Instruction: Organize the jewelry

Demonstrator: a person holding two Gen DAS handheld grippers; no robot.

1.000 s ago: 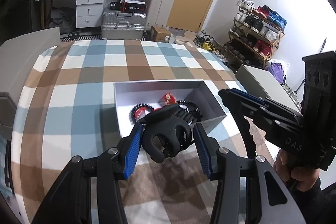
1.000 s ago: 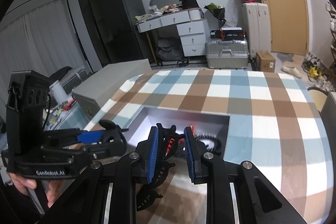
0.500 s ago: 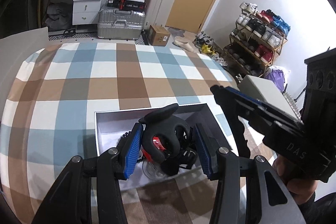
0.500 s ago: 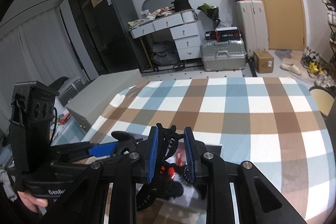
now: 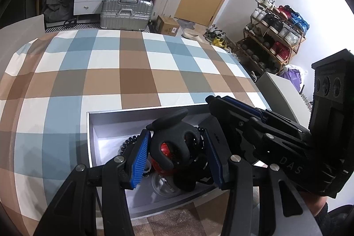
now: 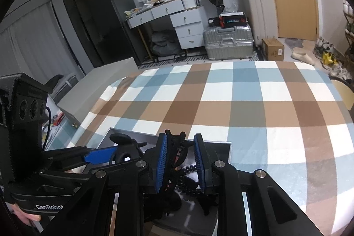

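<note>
Jewelry box [image 5: 93, 125] on checkered tablecloth [image 5: 110, 72]

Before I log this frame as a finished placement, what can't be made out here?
- Left wrist view: the black hair claw between the jaws hides most of the box's contents; only part of a red piece and a beaded bracelet show.
- Right wrist view: the right gripper covers the box floor.
- Neither view shows whether the claw touches the box floor.

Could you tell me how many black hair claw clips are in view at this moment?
2: one black claw clip in the left gripper, one toothed claw clip in the right gripper, both over the white box; others may be hidden.
</note>
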